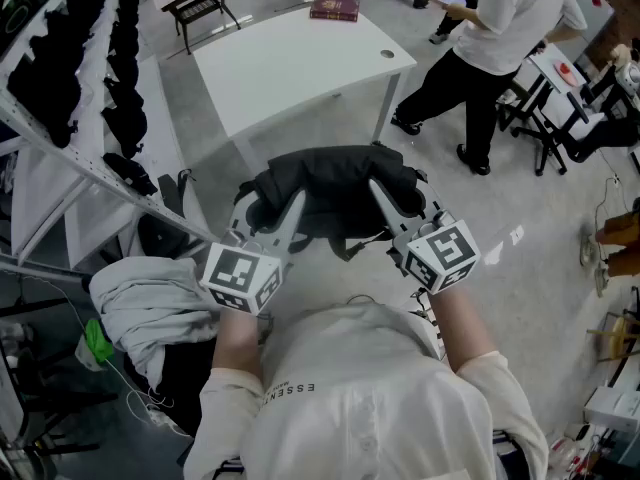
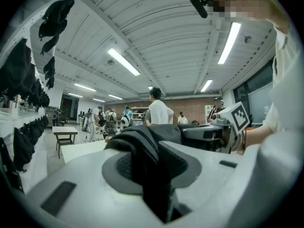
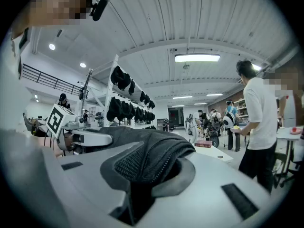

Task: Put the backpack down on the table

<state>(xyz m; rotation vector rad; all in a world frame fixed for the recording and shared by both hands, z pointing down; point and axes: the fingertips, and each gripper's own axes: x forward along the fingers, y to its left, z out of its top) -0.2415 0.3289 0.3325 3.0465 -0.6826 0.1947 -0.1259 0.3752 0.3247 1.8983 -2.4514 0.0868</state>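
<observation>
Two tongs carry the backpack (image 1: pixel 335 183) between them, and we hold it in the air in front of our chest, just short of the white desk (image 1: pixel 290 68) and not resting on it. Our left tongs (image 1: pixel 288 211) pinch a black strap at the backpack's left side; in the left gripper view that dark fold runs up between the two grey pads, which press on it. Our right tongs (image 1: pixel 382 196) grip the right side in the same way, closed on a fold of black mesh that fills the gap between their pads. Both tongs point roughly level, towards the desk, with their marker cubes near our body. On the desk's far edge lies a dark red book (image 1: pixel 334 9). To the right of the desk a person (image 1: pixel 500 28) in a white top and dark trousers stands with their back to us. A rack (image 1: pixel 60 88) hung with dark bags runs along our left, and a grey cloth bundle (image 1: pixel 150 303) lies below it
</observation>
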